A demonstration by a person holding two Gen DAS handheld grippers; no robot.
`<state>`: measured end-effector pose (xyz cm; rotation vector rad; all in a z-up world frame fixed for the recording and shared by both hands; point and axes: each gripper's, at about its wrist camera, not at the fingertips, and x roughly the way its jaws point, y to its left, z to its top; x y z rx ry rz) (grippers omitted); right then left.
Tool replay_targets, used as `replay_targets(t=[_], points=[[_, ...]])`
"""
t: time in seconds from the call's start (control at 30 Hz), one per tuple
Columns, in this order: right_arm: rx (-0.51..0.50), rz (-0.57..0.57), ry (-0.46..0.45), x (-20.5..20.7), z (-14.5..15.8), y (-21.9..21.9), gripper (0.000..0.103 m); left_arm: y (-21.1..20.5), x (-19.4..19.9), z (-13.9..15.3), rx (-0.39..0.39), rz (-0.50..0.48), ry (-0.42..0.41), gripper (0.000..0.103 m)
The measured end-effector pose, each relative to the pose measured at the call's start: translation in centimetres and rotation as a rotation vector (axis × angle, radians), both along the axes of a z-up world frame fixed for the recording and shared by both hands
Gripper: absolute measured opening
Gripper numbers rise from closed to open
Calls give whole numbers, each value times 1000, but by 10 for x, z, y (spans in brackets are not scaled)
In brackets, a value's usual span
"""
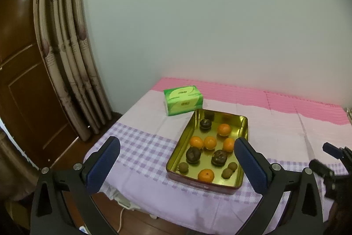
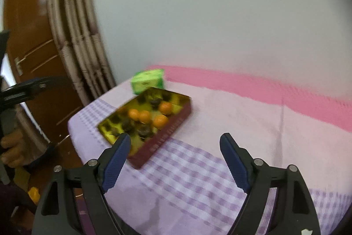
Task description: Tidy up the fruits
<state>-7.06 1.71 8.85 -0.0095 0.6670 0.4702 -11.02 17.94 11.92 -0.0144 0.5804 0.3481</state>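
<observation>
Left gripper (image 1: 177, 163) jaws wide apart, empty; the tin tray (image 1: 176, 169) of fruit sits just ahead, toward its right finger, long axis running away. Right gripper (image 2: 173, 160) also apart and empty, tray ahead-left of it, so left looks nearer. Oranges (image 1: 210, 142) mid-tray, green tissue box (image 1: 183, 102) behind.

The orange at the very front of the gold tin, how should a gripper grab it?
Grip the front orange across its round middle, coming down from above. It sits against the tin's near wall, so a level approach is blocked, but both its sides look free.
</observation>
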Motion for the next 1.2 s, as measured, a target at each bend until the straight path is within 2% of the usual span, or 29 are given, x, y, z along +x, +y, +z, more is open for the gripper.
replay_targets(t=[0.07,0.2,0.47,0.83,1.2], points=[[15,-49,23,6,-5,-16,81,-2,0,-1,6,-4,3,103],[1,-91,11,5,-6,-35,81,-6,4,-5,10,-24,25,103],[-42,-181,33,11,-26,-71,90,-10,7,-13,10,-48,51,103],[-163,-355,185,59,-82,-139,91,-3,18,-33,-26,-60,98,103],[-249,-402,319,111,-133,-174,95,5,31,-58,-38,-46,176,103]])
